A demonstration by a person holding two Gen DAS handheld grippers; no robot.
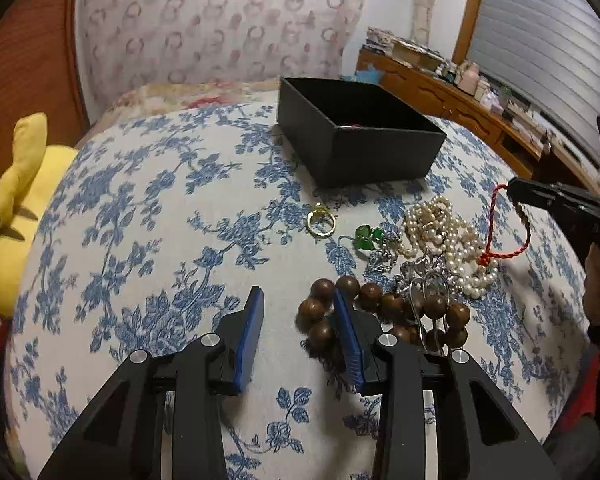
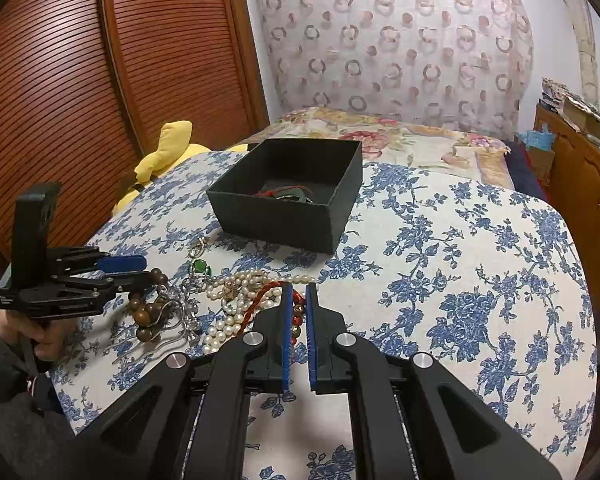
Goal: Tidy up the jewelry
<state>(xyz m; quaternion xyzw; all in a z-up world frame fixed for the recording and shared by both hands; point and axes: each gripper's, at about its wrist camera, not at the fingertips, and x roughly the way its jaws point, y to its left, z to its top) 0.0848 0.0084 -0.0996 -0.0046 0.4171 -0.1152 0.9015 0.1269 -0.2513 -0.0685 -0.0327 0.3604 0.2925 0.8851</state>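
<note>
A black open box [image 1: 360,136] [image 2: 288,196] sits on the blue-flowered table and holds a few pieces. A pile of jewelry lies in front of it: a gold ring [image 1: 321,222], a green stone piece [image 1: 366,237], a pearl necklace [image 1: 448,240] [image 2: 236,300], silver chains [image 1: 416,270] and a brown wooden bead bracelet [image 1: 380,312] [image 2: 146,312]. My left gripper [image 1: 298,300] [image 2: 138,270] is open, its right finger resting among the wooden beads. My right gripper [image 2: 299,292] [image 1: 514,190] is shut on a red cord bracelet [image 1: 508,236] [image 2: 260,300].
A yellow plush toy [image 1: 20,200] [image 2: 168,156] lies at the table's left edge. A bed with a floral cover [image 2: 400,136] is behind the table. A wooden dresser [image 1: 460,108] with clutter stands at the right, and a wooden slatted door [image 2: 80,80] at the left.
</note>
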